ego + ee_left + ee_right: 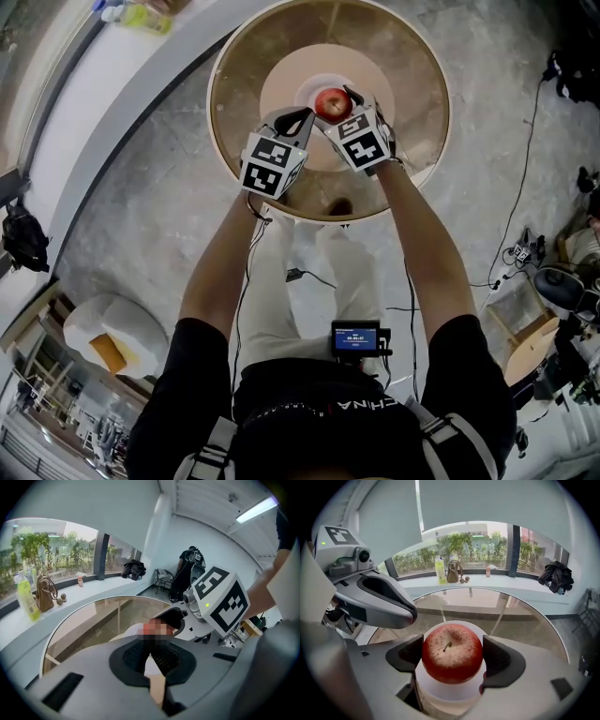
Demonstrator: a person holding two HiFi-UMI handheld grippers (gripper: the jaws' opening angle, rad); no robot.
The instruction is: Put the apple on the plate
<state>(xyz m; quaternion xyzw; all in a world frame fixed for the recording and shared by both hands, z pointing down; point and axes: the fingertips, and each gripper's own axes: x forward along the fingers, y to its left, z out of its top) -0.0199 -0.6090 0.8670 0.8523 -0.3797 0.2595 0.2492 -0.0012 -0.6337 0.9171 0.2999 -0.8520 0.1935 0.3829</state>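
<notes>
Nearest the head camera, a torso in black with harness straps and a small lit screen [355, 337] at the waist, both bare forearms stretched forward over a round glass table [234, 84]. Far left, on the white window ledge [94, 84], a yellow-green bottle [141, 16]. Further right, the left gripper [298, 118] above the tabletop just beside the plate, jaws drawn together with only a thin slit between the dark pads and nothing in them. Right of it, at the table's centre, a small white plate [440, 692], and over its middle the red apple [451, 652], stem upward. Clamped on that apple, the right gripper [336, 105], one dark pad pressed against each side of the fruit. Not readable whether the apple's base rests on the plate or sits just clear of it. Marker cubes of the two grippers side by side, close together. Far right, on the grey floor, a thin black cable [525, 141] and scattered gear.
</notes>
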